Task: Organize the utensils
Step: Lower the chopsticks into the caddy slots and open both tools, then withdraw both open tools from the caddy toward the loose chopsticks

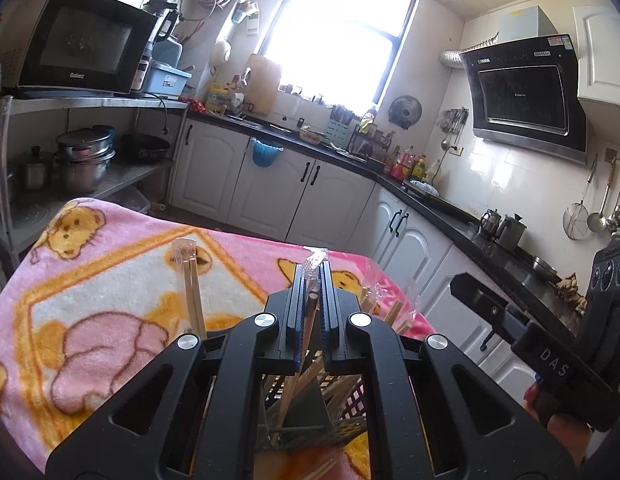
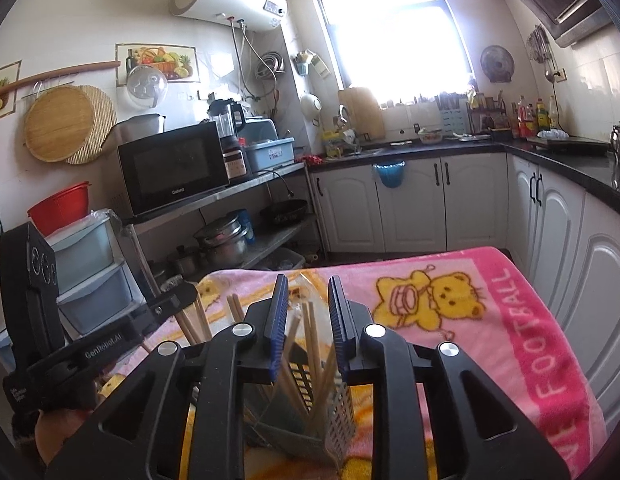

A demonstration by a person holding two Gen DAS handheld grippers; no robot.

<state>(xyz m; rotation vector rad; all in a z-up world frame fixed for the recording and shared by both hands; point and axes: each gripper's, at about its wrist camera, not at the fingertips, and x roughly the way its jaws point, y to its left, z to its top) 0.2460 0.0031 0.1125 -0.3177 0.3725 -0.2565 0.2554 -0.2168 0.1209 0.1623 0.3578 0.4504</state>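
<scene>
A: What is the biggest thing in view?

B: The pink teddy-bear blanket (image 2: pixel 490 312) spread over the desk, with white kitchen cabinets (image 2: pixel 410 204) behind it and a black microwave (image 2: pixel 171 168) on a metal shelf to the left.

A: And on the blanket?

B: A dark slotted utensil basket (image 2: pixel 310 392) stands right below both grippers. Bare wooden chopsticks (image 2: pixel 314 344) stand tilted inside it, leaning different ways.

A: How is the left gripper?

B: The left gripper (image 1: pixel 311 280) is closed tight on a wrapped pair of chopsticks (image 1: pixel 310 308). The clear wrapper's end sticks up past the fingertips, and the wooden part runs down between the jaws toward the basket. From the other camera, this gripper shows at the left edge, in a hand.

A: And the right gripper?

B: The right gripper (image 2: pixel 307 294) stands partly open, with a clear gap between its blue pads (image 2: pixel 279 320). In that gap show a crinkled wrapper and chopsticks reaching up from the basket, but the pads press on nothing.

A: Anything else lying about?

B: Another wrapped pair (image 1: pixel 191 280) lies on the blanket to the left of the left gripper, apart from the basket. More wrapped chopsticks (image 1: pixel 390 304) lie just to the right of that gripper, near the blanket's edge.
</scene>
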